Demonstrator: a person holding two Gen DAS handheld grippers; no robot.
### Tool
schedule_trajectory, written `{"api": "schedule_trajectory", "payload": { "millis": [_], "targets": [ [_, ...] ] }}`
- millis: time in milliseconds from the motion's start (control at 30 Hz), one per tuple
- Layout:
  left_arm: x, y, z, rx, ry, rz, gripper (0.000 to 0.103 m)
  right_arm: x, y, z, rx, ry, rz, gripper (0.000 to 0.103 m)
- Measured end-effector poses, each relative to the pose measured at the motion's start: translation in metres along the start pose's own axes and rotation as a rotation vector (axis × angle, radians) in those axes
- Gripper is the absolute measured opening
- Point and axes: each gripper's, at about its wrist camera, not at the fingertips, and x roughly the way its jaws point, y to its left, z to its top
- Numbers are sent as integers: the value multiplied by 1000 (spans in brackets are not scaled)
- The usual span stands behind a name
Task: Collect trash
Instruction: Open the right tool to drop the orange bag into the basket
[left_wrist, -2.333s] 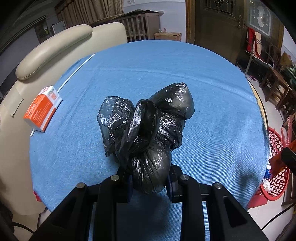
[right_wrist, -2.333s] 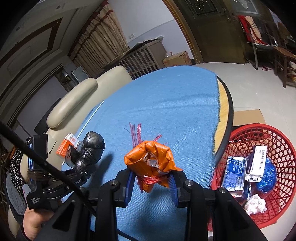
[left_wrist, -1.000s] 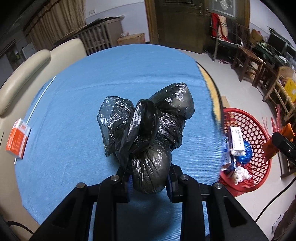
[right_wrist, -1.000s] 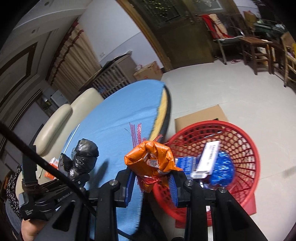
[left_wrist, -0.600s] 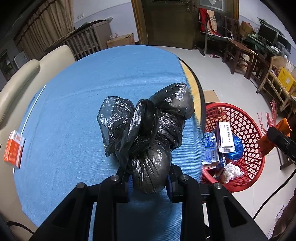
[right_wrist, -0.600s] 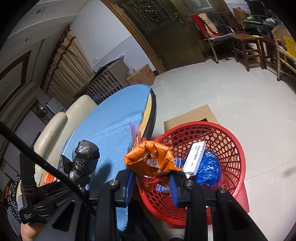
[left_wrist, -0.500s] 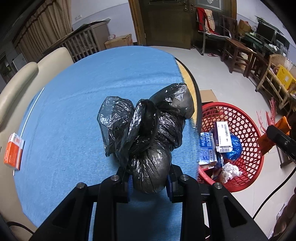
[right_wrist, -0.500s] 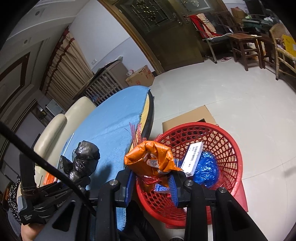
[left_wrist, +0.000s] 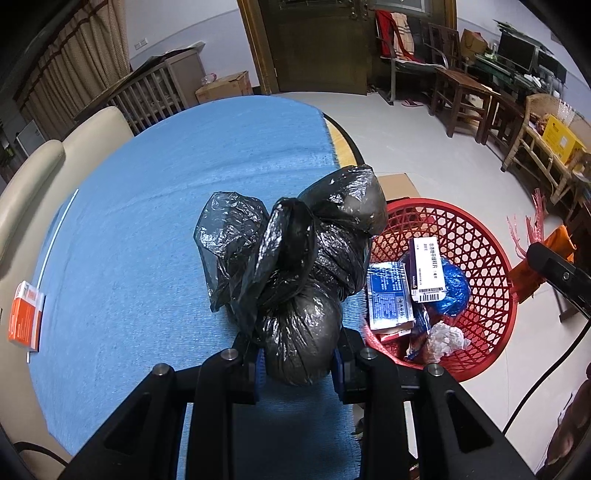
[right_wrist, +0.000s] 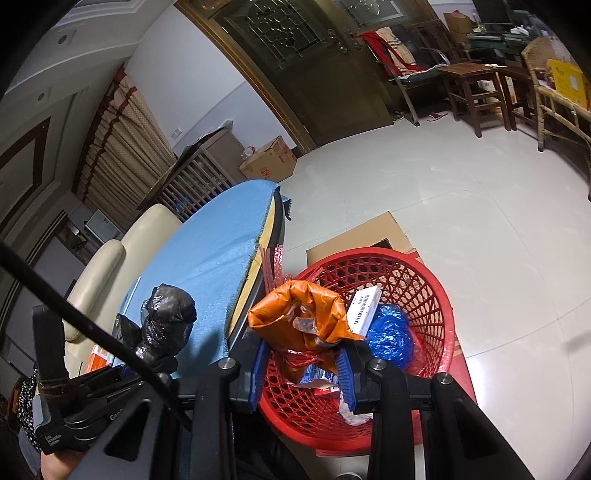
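Left gripper (left_wrist: 297, 363) pinches the knotted black plastic trash bag (left_wrist: 295, 273) at its bulging base, over the blue tablecloth (left_wrist: 155, 206) edge; soft, light, slippery film, best held at the knot. Right gripper (right_wrist: 301, 363) clamps the crumpled orange plastic wrapper (right_wrist: 303, 317), now above the red mesh basket (right_wrist: 424, 295) instead of the table.

A blue cloth (left_wrist: 192, 177) covers the round desk (left_wrist: 341, 138), leaving a bare wooden strip at its edge. A cream sofa (left_wrist: 33, 166) curves behind it. A cardboard box (right_wrist: 267, 157) sits by the dark wooden door (right_wrist: 314, 70), wooden chairs (left_wrist: 461, 92) beyond.
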Motion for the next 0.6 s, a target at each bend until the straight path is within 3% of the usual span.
{"api": "schedule_trajectory", "payload": {
  "millis": [600],
  "targets": [
    [-2, -1, 4, 28, 9, -13, 29, 0, -14, -1, 19, 8, -9, 35]
  ]
}}
